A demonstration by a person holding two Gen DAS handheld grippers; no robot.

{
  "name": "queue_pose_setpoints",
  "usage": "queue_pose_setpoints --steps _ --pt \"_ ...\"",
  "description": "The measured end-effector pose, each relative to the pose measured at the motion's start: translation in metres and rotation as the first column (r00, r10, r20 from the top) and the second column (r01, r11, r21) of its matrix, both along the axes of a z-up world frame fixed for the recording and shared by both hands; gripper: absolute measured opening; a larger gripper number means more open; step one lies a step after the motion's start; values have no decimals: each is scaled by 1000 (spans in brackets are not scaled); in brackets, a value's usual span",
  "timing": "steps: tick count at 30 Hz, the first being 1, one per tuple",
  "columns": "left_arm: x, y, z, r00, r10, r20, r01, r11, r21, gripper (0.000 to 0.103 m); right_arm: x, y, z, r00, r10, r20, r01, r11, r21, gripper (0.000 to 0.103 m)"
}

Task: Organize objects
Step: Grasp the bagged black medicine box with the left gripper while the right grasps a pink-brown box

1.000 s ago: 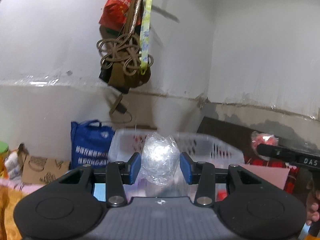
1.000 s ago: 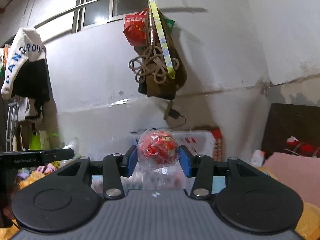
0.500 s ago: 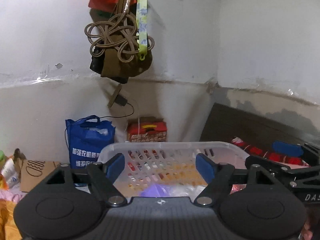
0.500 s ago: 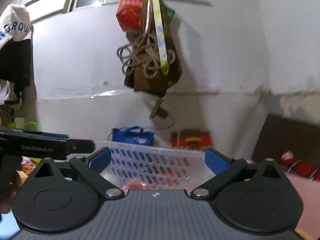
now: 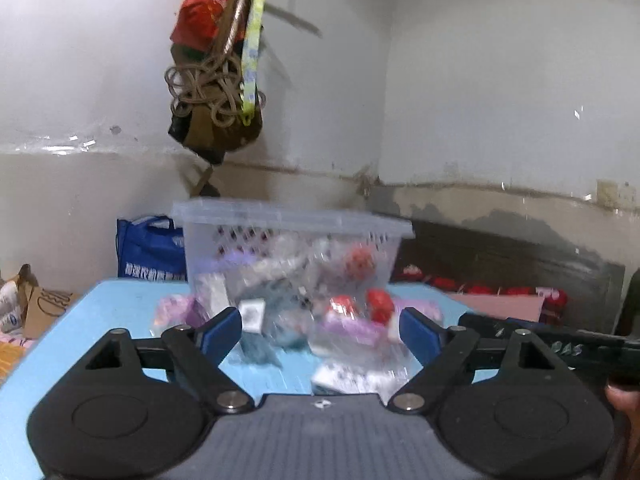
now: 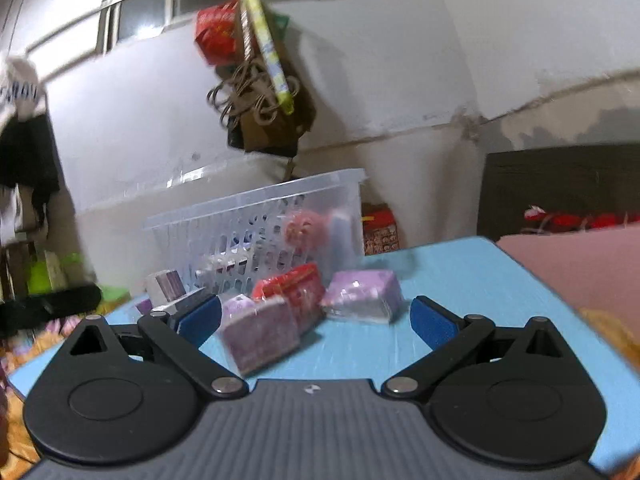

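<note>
A whitewashed room corner with bags (image 5: 216,80) hung high on the wall backs a light blue table (image 6: 460,280), where a clear plastic basket (image 6: 256,224) stands toward the far edge. The basket already holds several wrapped items, among them a red ball (image 6: 300,226) seen through its latticed wall. Just in front of it on the table lies a loose heap of packets still to be sorted: a purple packet (image 6: 362,294), a red packet (image 6: 294,286) touching it, and a pinkish packet (image 6: 260,332) nearest the right gripper (image 6: 316,320). That gripper's jaws stand fully apart with nothing clamped; the pinkish packet sits in the gap, near the left pad, without being pressed. The left gripper (image 5: 320,334) has its jaws opening, also empty, and faces the same heap, which is blurred in its view; no pad touches anything. By the look of it, the step in hand is the reach for the next pieces, with both tools low and level at the heap. The next move calls for each gripper to settle on a single packet, bring it squarely between the pads, and close gently, since the slick wrapping could slip or drag a neighbour along, and then lift clear of the basket's rim.
</note>
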State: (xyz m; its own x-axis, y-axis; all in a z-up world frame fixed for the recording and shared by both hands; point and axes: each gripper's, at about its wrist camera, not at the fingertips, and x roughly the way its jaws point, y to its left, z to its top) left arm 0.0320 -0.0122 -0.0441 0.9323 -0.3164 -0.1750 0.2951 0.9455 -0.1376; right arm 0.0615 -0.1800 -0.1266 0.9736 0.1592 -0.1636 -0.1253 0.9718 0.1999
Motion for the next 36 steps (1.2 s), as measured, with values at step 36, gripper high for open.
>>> queue_pose_setpoints --steps 36 --pt "38 23 -29 987 51 -153 -41 997 66 81 90 60 27 941 161 -297 -232 946 -225 89"
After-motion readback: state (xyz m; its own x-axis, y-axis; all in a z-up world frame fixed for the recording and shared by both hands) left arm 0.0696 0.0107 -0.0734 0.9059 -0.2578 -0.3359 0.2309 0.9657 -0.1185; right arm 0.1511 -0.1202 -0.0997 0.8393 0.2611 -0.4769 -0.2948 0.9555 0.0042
